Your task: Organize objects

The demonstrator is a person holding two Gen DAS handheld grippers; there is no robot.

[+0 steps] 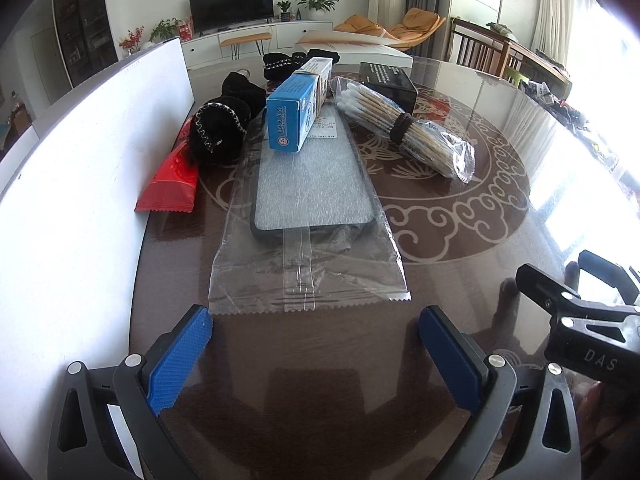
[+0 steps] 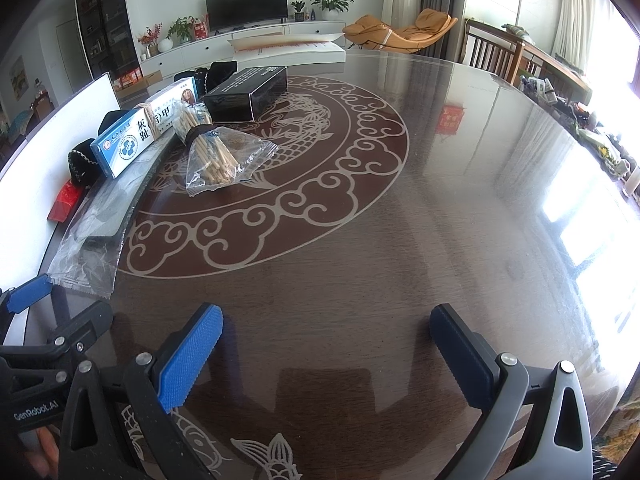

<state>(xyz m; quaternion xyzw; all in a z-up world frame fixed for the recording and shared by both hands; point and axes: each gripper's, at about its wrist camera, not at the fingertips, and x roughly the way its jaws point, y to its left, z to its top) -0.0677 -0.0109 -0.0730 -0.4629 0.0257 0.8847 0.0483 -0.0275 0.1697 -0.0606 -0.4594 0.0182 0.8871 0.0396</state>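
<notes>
fingers (image 1: pixel 180 356) spread, both grippers | one blue box (image 1: pixel 298 110) | one swab bundle (image 1: pixel 404 128)

"GenRobot.AI" on left hand-held gripper (image 2: pixel 28 300); "灰趾甲" on blue box (image 2: pixel 132 140).

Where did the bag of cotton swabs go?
The bag of cotton swabs lies on the table, right of the blue box and in front of the black box.
</notes>
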